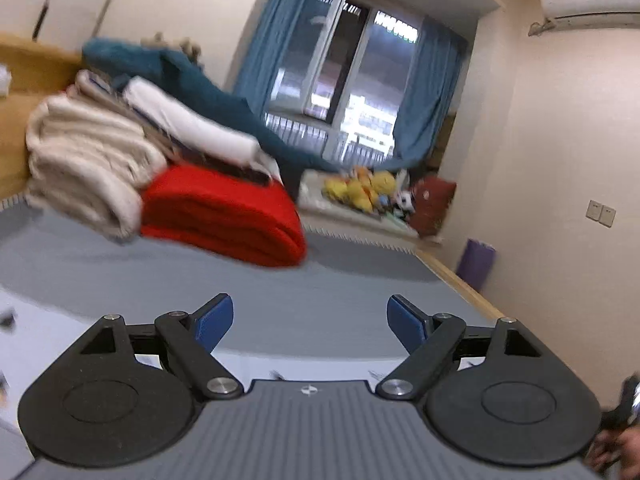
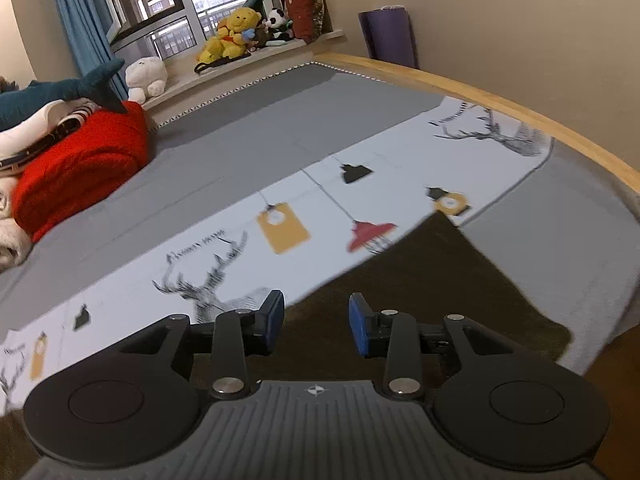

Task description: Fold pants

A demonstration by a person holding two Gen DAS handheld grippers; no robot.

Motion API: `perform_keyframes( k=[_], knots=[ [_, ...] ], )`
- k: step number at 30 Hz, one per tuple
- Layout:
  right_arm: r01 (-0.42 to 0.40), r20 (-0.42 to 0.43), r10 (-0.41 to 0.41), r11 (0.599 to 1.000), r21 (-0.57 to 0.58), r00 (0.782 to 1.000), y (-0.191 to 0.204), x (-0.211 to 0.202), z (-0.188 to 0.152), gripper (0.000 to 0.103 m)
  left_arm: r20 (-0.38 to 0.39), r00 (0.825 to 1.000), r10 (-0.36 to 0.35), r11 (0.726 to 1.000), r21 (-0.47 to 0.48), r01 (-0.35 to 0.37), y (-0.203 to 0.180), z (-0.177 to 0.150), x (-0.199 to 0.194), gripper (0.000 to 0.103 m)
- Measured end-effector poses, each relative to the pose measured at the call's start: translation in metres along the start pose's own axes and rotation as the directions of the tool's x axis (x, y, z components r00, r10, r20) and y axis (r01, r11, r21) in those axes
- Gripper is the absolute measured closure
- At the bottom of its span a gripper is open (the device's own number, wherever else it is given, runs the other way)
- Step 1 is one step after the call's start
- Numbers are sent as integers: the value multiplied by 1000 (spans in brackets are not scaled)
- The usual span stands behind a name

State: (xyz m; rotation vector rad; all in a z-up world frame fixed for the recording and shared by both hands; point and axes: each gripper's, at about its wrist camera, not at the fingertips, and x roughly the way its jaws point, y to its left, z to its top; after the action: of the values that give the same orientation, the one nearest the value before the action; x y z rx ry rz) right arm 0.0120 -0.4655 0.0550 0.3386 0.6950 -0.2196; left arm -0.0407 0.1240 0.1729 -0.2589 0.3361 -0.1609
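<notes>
The dark brown pants (image 2: 452,280) lie flat on the bed's printed sheet (image 2: 248,220) in the right wrist view, reaching under and to the right of my right gripper (image 2: 316,324). That gripper is open and empty, just above the cloth. My left gripper (image 1: 310,320) is wide open and empty, held above the grey bedspread (image 1: 280,280). The pants do not show in the left wrist view, which is blurred.
A pile of folded blankets, red (image 1: 224,216) and cream (image 1: 88,164), lies on the bed with a blue shark plush (image 2: 60,92). Stuffed toys (image 2: 236,32) sit on the window sill. The wooden bed edge (image 2: 500,100) runs on the right, a purple mat (image 2: 388,36) behind it.
</notes>
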Motion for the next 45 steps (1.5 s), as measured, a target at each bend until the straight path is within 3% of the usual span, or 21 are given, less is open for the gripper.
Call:
perform_keyframes(
  k=[3,6,8,12,15,16,17,18,19,21,24,28,35,38,42,45],
  knots=[
    [33,-9,-32,999,8,999,-26,-1,-13,64,-61,998,-2,1000,10,3,-59,-12,3,15],
    [59,-25,-59,998,28,998,-49,1,-20,64,-72,997,-36,997,64,41,-100,-28,4,9],
    [67,-29,-65,996,60,997,-61,2,-22,64,-56,996,-70,990,122,77,-113,-46,6,2],
    [89,-51,-82,987,137,995,-82,6,-25,64,-63,997,-53,964,259,68,-119,-105,28,2],
    [118,-60,-110,983,142,992,-87,9,-27,64,-88,996,-26,954,297,52,-100,-162,55,5],
    [129,-68,-120,981,145,990,-90,11,-28,64,-138,990,2,946,322,43,-92,-177,71,18],
    [140,-79,-129,978,154,989,-93,13,-29,64,-238,968,75,934,357,15,-92,-188,88,48],
    [149,-90,-135,975,163,987,-96,15,-30,64,-307,944,117,934,357,1,-92,-196,102,58],
    [159,-102,-143,972,173,984,-100,18,-30,64,-330,940,89,948,319,22,-86,-197,111,59],
    [182,-122,-161,966,184,979,-106,23,-32,64,-350,936,38,960,273,63,-81,-203,122,59],
    [226,-154,-195,949,220,969,-117,30,-34,64,-361,930,68,949,310,50,-75,-212,134,58],
    [263,-175,-217,912,315,960,-134,32,-35,64,-421,905,64,978,209,28,-56,-208,146,46],
    [323,-220,-241,788,524,945,-180,33,-46,64,-449,891,75,992,127,-19,-40,-190,151,26],
    [310,-229,-213,746,589,950,-194,36,-50,64,-460,886,66,992,129,-8,-42,-193,153,25],
    [263,-226,-152,733,628,962,-202,45,-52,63,-469,881,57,991,137,9,-45,-197,154,25],
    [282,-257,-148,719,635,955,-204,56,-54,63,-473,880,48,989,147,25,-49,-200,154,25]
  ],
)
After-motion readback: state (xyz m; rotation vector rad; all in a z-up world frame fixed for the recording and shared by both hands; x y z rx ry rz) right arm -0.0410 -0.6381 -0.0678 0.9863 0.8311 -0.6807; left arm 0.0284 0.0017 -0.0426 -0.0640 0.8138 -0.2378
